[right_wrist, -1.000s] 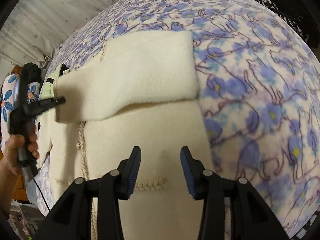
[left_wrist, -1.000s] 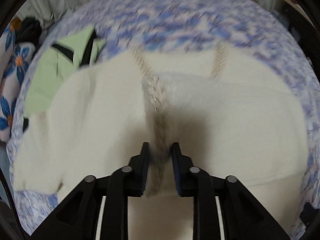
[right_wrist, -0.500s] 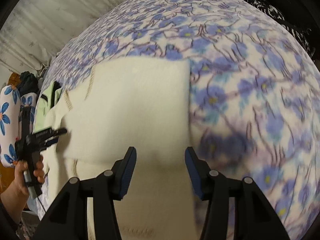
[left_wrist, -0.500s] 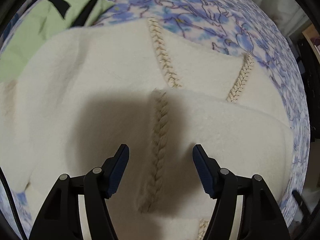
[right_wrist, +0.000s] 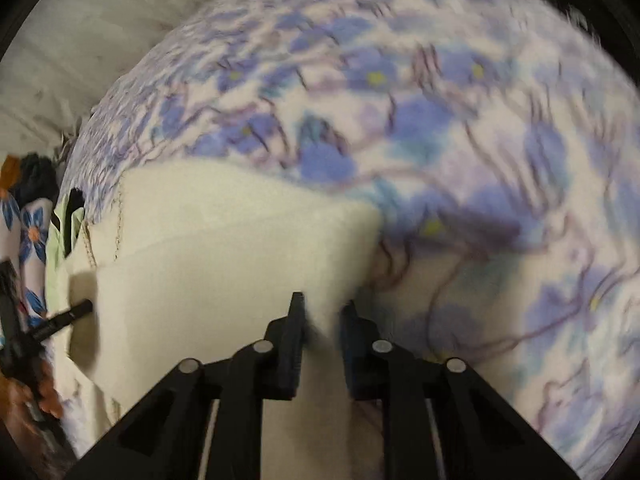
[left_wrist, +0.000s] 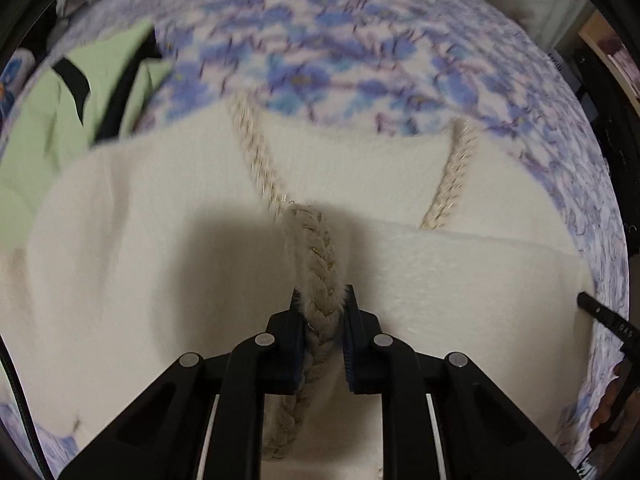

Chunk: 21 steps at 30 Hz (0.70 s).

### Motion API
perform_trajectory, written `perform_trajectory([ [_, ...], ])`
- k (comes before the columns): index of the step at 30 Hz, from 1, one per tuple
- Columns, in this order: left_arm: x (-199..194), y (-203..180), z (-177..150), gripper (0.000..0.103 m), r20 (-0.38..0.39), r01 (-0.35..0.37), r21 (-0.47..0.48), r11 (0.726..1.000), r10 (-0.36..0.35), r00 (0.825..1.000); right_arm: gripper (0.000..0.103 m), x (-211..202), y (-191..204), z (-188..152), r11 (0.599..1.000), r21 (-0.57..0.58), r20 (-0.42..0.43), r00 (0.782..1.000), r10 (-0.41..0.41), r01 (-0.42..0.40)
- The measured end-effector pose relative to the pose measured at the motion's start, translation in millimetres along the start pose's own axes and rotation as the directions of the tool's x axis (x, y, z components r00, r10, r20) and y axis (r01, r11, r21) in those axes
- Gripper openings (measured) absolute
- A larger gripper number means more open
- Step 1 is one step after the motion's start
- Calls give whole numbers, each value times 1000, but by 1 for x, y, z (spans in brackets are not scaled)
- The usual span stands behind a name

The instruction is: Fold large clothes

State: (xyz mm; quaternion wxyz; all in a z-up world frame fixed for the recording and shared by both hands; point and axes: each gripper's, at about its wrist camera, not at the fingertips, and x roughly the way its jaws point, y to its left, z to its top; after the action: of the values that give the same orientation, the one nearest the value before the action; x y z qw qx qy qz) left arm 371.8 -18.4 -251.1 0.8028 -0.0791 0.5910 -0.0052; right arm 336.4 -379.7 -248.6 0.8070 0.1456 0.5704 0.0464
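Observation:
A cream fleece cardigan [left_wrist: 140, 248] with braided beige trim lies on the blue-flowered bedspread [left_wrist: 340, 52]. In the left wrist view my left gripper [left_wrist: 322, 300] is closing, its pads pressed on the thick braided edge [left_wrist: 320, 272] of the folded cardigan. In the right wrist view my right gripper [right_wrist: 323, 308] is closing on the cardigan's folded right-hand edge [right_wrist: 324, 280], cream cloth pinched between its pads. The cardigan [right_wrist: 224, 248] spreads to the left there, and the other gripper's tip shows at its left edge. The cloth under both sets of fingers is hidden.
A light green garment [left_wrist: 52, 120] with black straps lies at the cardigan's upper left. A flowered cushion [right_wrist: 28, 236] and dark items sit at the far left. The bedspread [right_wrist: 500, 160] stretches away to the right. A hand [right_wrist: 28, 400] holds the other gripper's handle.
Both grippers stood open over the cardigan half a second ago and have since closed on it: the left on the braided trim, the right on the folded edge after sliding right.

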Motion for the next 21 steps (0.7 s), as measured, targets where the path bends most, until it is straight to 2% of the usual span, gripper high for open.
perform_trajectory([
  [1,-1,0,0,14,10,-3,1,1000,3,1000,14,-3,-1,-2,1000,7,22,1000,-2,2],
  [3,13,0,-1,18,-17,-39,3,999,39,999,15,8,-4,-7,999,9,6,999,-48,48],
  [4,19,3,-4,26,-37,-58,4,998,58,998,19,15,-6,-10,997,13,-14,997,-73,73],
  [6,24,4,-3,33,-37,-88,-10,996,88,995,26,14,-9,-8,996,45,-18,997,-72,72],
  [8,17,3,0,33,-33,-86,-13,996,86,996,32,6,-9,-4,993,71,-28,995,-93,95],
  [12,-13,-1,-2,33,30,-131,16,991,130,991,33,-30,5,-12,992,30,59,991,-124,123],
  [14,-31,-10,-7,34,77,-155,22,988,153,985,33,-44,14,-20,995,17,79,992,-96,95],
  [16,-49,-11,-17,33,109,-150,17,989,147,983,33,-54,27,-35,998,5,85,994,-63,63],
  [21,-64,-30,-55,33,109,-110,21,994,107,988,33,-53,69,-71,999,-42,52,999,14,-12],
])
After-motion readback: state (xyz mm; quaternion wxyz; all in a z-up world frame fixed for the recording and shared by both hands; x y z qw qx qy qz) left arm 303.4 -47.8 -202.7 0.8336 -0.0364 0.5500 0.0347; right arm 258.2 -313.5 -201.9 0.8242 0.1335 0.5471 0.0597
